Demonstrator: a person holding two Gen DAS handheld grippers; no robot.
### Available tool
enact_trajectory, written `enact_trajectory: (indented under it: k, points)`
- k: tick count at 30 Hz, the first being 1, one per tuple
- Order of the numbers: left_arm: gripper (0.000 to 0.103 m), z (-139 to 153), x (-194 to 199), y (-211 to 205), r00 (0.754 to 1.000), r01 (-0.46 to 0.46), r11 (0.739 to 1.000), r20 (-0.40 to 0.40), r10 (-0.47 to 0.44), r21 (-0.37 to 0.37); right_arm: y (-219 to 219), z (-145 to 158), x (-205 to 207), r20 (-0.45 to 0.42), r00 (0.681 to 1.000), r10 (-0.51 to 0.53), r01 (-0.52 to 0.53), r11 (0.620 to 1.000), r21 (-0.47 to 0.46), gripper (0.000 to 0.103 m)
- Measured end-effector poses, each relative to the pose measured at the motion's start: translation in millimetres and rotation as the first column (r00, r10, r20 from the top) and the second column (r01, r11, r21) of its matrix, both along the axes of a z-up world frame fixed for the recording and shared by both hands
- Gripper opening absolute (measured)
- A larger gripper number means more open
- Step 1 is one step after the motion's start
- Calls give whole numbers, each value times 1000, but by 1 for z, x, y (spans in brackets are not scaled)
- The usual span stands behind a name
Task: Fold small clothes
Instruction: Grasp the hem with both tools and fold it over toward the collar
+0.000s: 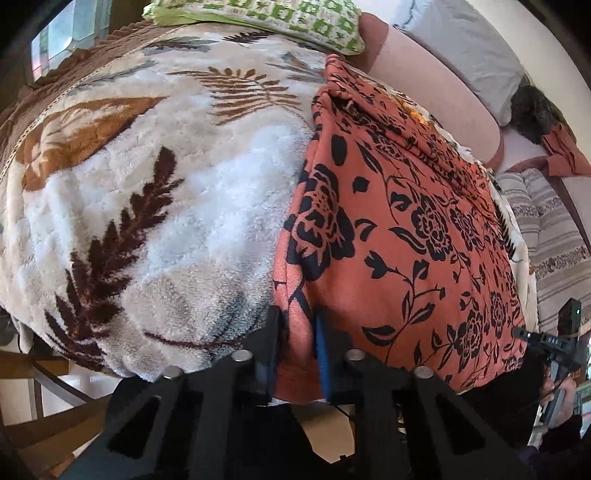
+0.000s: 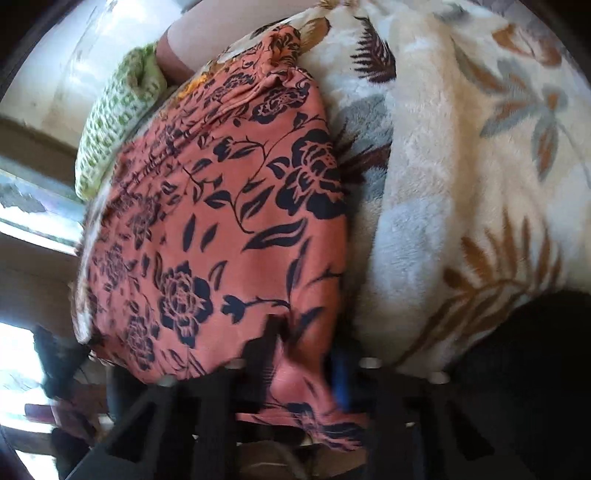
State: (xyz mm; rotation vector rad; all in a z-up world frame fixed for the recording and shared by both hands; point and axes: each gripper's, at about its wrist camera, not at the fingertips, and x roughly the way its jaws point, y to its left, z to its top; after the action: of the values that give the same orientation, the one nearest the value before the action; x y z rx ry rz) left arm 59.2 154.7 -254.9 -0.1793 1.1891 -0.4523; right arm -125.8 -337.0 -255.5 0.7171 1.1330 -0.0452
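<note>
Orange cloth with a black flower print lies spread on a fleece blanket, its near edge hanging over the blanket's front. The blanket is cream with brown and grey leaf shapes and covers a bed. In the left wrist view the cloth takes up the right part of the blanket; in the right wrist view it takes up the left part.

Left gripper is pinched narrow on the cloth's near left corner, with a fold of orange fabric pressed between its black finger and its blue-padded finger. Right gripper is likewise closed on the cloth's near right corner; that view is blurred, yet the fabric is seen gathered between the two fingers and hanging below them. From the left wrist view the right gripper shows at the far right edge, at the cloth's other near corner.

A green and white patterned pillow lies at the far end of the bed, beyond the cloth. To the right of it sits a pink cushion, and a striped fabric lies further right.
</note>
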Motion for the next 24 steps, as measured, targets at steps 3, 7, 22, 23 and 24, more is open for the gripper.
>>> enact_trajectory:
  k: [3, 7, 22, 23, 24]
  points:
    - [6, 8, 5, -5, 999, 48, 997, -3, -48, -67, -2, 12, 0, 57, 998, 7, -10, 998, 57, 10]
    - [6, 34, 27, -5, 998, 67, 981, 14, -66, -181, -9, 42, 15, 166, 986, 4, -30, 987, 156, 10]
    - [11, 97, 314, -87, 989, -116, 975, 64, 131, -192, -165, 61, 258, 276, 909, -311, 181, 894, 411, 11]
    - [14, 82, 329, -94, 983, -173, 976, 39, 179, -130, -173, 47, 276, 232, 910, -344, 218, 872, 438, 14]
    - [15, 68, 339, -97, 974, -220, 973, 27, 223, -75, -179, 32, 292, 185, 910, -372, 254, 849, 463, 17]
